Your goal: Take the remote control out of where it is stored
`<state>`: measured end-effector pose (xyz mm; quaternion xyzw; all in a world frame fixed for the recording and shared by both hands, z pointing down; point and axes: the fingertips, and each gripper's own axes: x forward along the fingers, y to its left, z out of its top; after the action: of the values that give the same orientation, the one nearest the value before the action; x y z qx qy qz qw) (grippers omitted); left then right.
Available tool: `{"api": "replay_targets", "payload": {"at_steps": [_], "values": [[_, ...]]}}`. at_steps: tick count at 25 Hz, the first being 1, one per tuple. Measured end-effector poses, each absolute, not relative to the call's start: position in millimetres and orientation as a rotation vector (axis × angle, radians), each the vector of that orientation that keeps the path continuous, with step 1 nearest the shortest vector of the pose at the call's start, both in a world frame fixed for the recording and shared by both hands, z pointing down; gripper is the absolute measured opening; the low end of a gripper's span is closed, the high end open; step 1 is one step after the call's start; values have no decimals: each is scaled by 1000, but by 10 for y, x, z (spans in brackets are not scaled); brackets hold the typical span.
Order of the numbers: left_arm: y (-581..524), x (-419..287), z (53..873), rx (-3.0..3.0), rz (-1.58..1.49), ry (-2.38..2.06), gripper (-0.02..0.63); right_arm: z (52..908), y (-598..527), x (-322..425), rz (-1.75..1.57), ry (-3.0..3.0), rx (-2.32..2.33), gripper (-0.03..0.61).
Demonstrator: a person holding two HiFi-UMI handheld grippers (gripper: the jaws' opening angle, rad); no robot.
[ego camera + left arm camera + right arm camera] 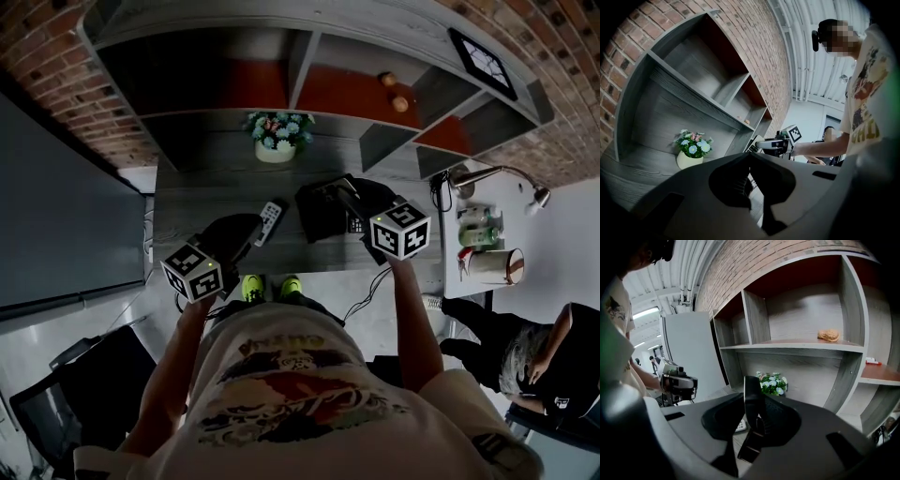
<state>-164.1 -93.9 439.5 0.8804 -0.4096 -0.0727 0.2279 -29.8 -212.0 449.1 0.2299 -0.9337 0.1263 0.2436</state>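
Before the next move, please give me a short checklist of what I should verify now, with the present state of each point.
1. Grip of the right gripper: its fingers are closed on a black item that stands upright between them: ok.
2. What the black item is, a case or something else: cannot tell.
3. The light remote control is in plain sight at the desk, covered by nothing: ok.
4. Hold of the left gripper on the remote control: it shows in the gap between the fingers, but whether they press on it: cannot tell.
5. The flower pot stands at the back, apart from both grippers: ok.
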Motion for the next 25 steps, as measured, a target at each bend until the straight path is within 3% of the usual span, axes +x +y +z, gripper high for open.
{"api": "replay_targets", "payload": {"at_steps": [25], "values": [[-843,-1327,4445,2493,-141,-951,0,4329,-1550,-102,414,-2598,782,98]]}}
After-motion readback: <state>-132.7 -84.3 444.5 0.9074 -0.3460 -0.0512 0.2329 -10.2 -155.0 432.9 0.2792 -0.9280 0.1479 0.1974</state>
